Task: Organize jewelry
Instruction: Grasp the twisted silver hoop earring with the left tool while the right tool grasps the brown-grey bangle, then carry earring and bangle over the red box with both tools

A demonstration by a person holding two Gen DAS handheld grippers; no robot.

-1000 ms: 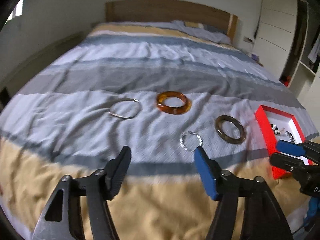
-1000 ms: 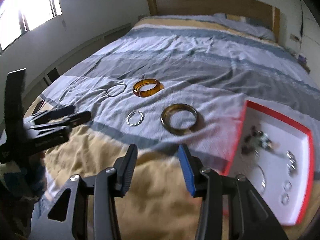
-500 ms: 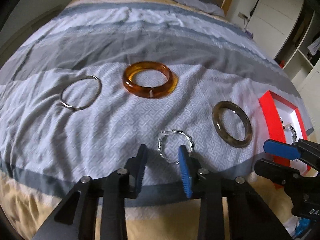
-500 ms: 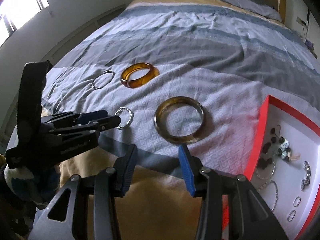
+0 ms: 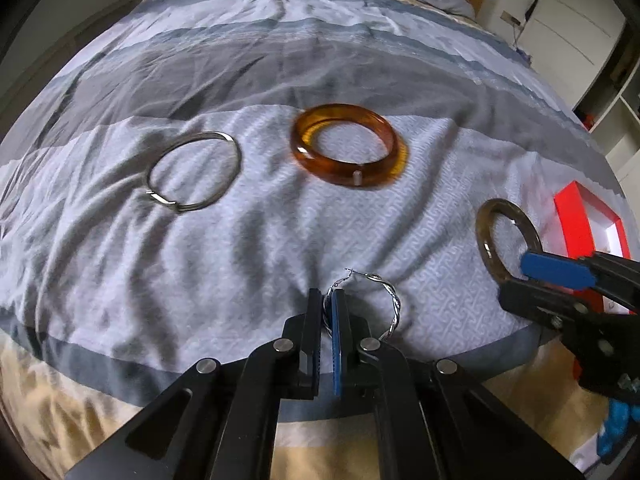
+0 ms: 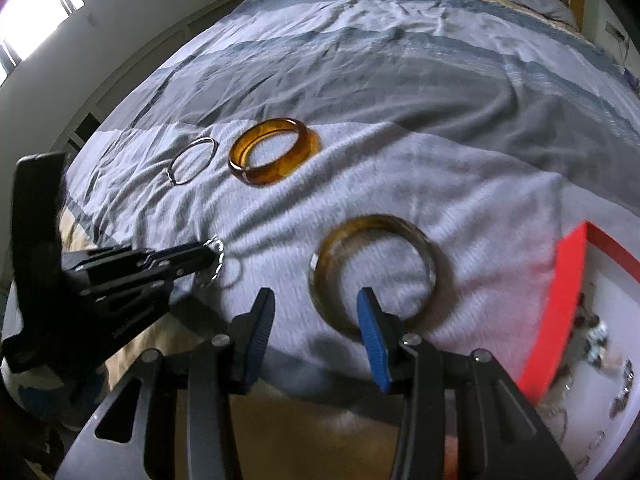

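Silver twisted hoop (image 5: 390,300) is sitting pinched in the downward-tilting left hand-held gripper (image 5: 328,312), whose jaws have just been closing, while the right hand-held gripper (image 6: 316,316) is hovering half-open.

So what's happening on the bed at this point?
A person with a gripper in each hand is sorting jewelry off the bedspread. The left gripper has just closed on the twisted silver hoop. The right gripper is open over the near edge of the dark bangle, not gripping it. The amber bangle and thin silver bangle lie untouched. The red tray already holds small pieces.
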